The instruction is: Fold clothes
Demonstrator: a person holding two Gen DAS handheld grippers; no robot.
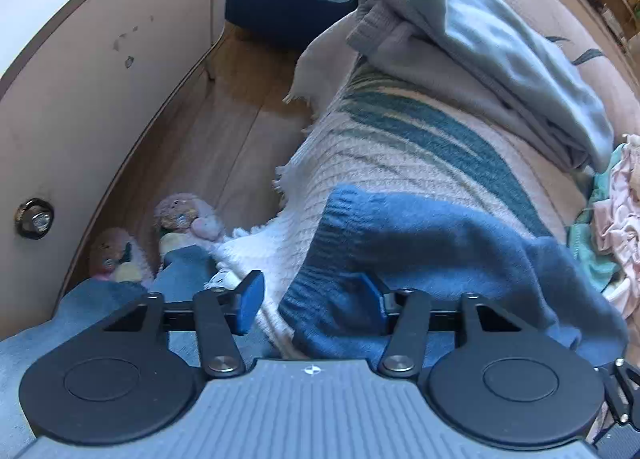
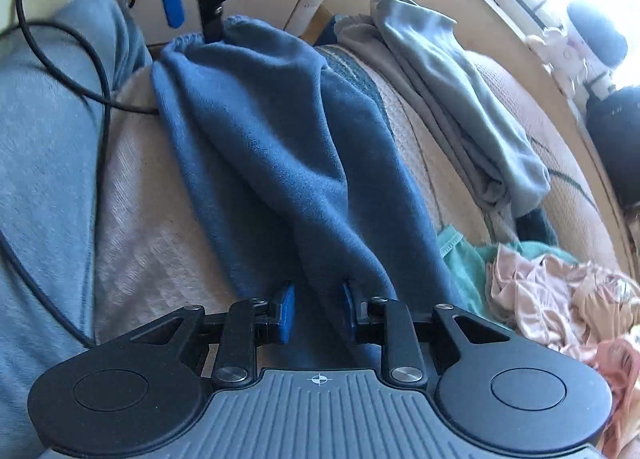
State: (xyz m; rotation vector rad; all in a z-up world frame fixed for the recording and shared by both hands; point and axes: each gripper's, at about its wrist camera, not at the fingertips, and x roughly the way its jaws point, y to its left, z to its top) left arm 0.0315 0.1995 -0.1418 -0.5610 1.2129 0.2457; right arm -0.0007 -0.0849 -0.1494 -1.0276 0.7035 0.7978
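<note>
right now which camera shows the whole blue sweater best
The right wrist view: the blue sweater runs lengthwise across the blanket, from the left gripper at its far ribbed edge to the right gripper. The left wrist view shows only its ribbed end and part of the body.

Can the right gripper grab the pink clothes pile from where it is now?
Probably not yet. The right gripper has the blue garment bunched between its fingers. The pink pile lies uncovered off to its side, so it would likely have to let go first.
</note>
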